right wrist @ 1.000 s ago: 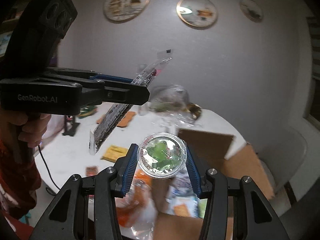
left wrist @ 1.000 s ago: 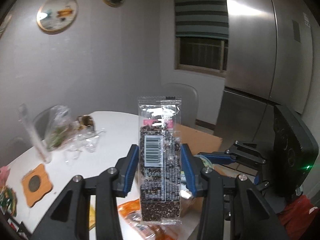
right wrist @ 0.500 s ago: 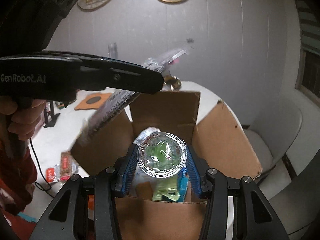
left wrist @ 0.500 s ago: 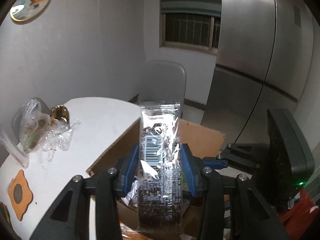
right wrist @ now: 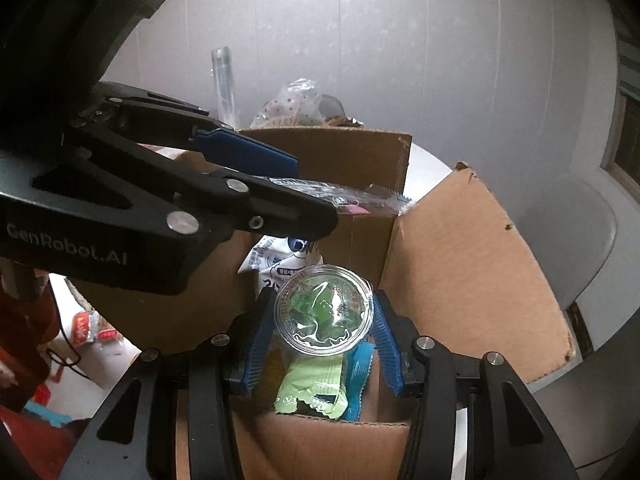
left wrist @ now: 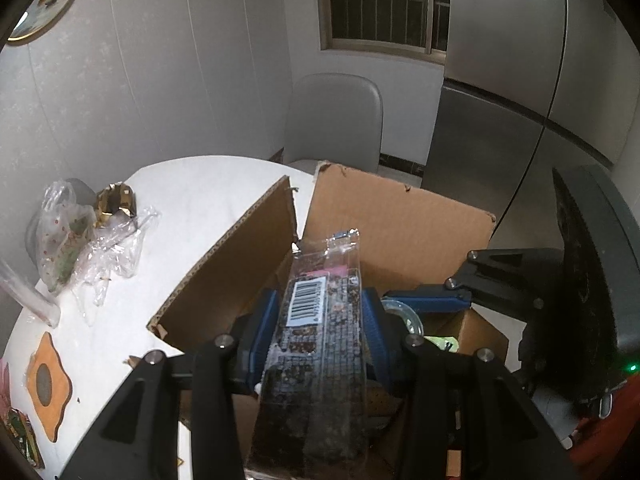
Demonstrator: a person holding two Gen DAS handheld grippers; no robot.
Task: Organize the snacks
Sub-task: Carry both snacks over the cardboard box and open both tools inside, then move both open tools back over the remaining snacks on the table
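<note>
The fingers [left wrist: 267,332] of the left gripper [left wrist: 318,330] are closed narrowly on a clear-wrapped snack bar [left wrist: 316,344], held over the open cardboard box [left wrist: 400,216] on the tabletop [left wrist: 200,192]. A clear round jelly cup [right wrist: 324,310] is clamped by the right gripper [right wrist: 322,338] above packets [right wrist: 312,388] in the box.

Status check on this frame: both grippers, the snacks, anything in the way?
Left gripper shut on bar, right gripper shut on cup. Both over the open box, snacks already inside. Nothing blocking; grippers close together.
</note>
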